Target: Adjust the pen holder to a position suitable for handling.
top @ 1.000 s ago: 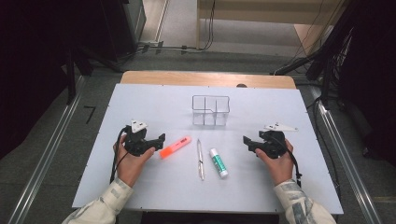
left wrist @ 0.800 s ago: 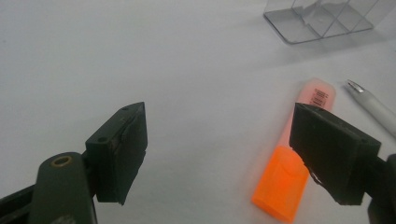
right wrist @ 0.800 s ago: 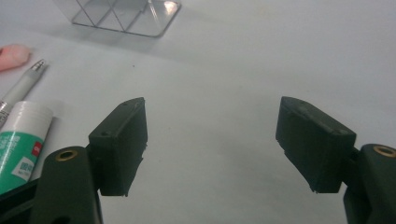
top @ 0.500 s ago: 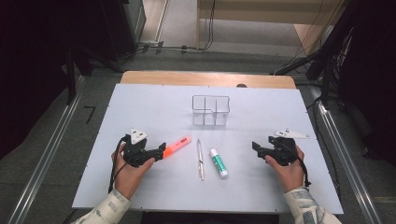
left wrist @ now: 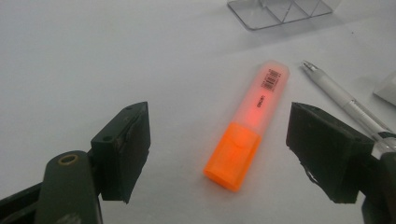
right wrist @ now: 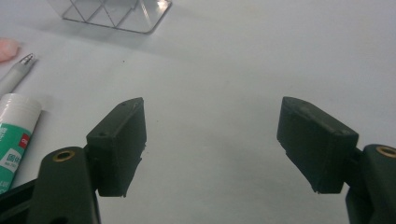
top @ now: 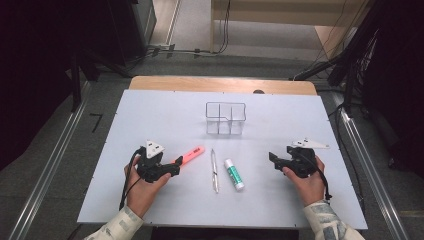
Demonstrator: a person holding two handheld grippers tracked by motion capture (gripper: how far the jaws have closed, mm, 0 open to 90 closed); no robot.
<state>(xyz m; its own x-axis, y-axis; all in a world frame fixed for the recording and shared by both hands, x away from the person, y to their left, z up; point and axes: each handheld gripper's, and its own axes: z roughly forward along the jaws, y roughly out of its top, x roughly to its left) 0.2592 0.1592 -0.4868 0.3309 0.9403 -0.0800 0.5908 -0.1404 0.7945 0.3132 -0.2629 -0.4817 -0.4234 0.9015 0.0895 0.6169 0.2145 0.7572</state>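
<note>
An orange highlighter point(top: 189, 155) point(left wrist: 248, 123) lies flat on the white table point(top: 165, 115), its cap end nearest my left gripper point(top: 175, 166) point(left wrist: 219, 158). That gripper is open, jaws spread either side of the cap without touching it. A silver pen point(top: 214, 170) point(left wrist: 343, 98) and a white glue stick with green label point(top: 234, 173) point(right wrist: 14, 135) lie side by side in the middle. A clear three-compartment holder point(top: 225, 118) point(left wrist: 280, 8) point(right wrist: 116, 11) stands behind them. My right gripper point(top: 272, 159) point(right wrist: 212, 144) is open over bare table, right of the glue stick.
The table's wooden far edge point(top: 222, 84) borders a floor with cables. Metal rails point(top: 47, 170) run along both sides of the table. Dark equipment stands at the left and right of the scene.
Both hands have drawn back toward the table's near edge. The left gripper now sits just behind the highlighter's cap end; the right has shifted slightly right, away from the glue stick.
</note>
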